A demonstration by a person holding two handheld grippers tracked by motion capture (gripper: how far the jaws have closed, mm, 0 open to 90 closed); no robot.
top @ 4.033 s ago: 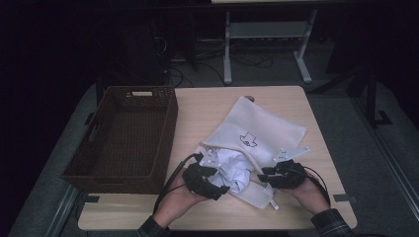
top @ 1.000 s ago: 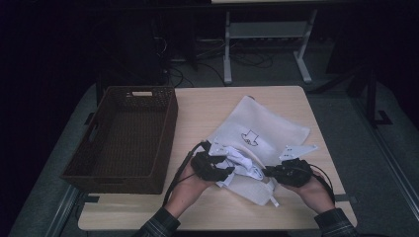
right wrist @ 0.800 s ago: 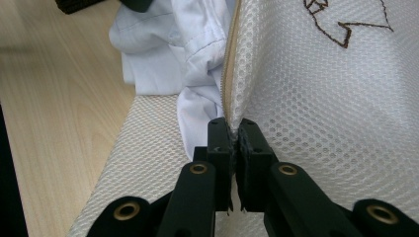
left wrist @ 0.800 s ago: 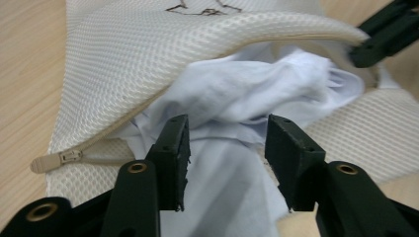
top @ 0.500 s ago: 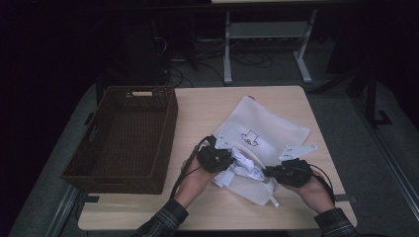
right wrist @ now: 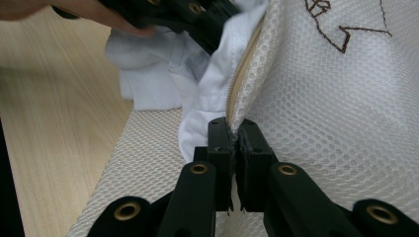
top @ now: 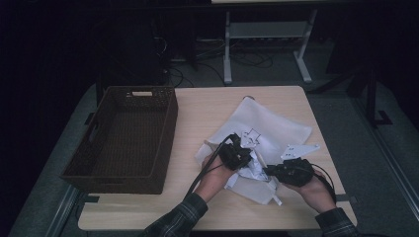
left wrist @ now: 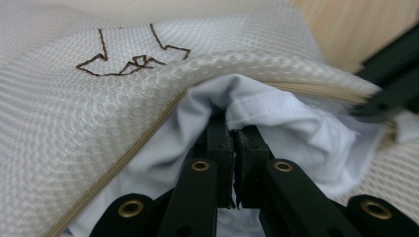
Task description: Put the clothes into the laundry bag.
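The left tongs (left wrist: 231,140), having just closed, are pinching the white cloth (left wrist: 276,113); the right tongs (right wrist: 234,136) are gripping the mesh bag's (right wrist: 336,113) zipper edge.

Lab or recording room: dim, one bare wooden table (top: 207,106); cables (top: 247,57) and a metal stand (top: 267,42) on far grey floor.

Basket (top: 126,138) on left half of table (top: 207,106); mesh bag (top: 276,128) right of it, spread toward far right. Cloth (top: 254,172) at bag's near edge, partly in its mouth. Left gripper (top: 236,154) on cloth, right gripper (top: 289,171) just right of it, at bag's opening.
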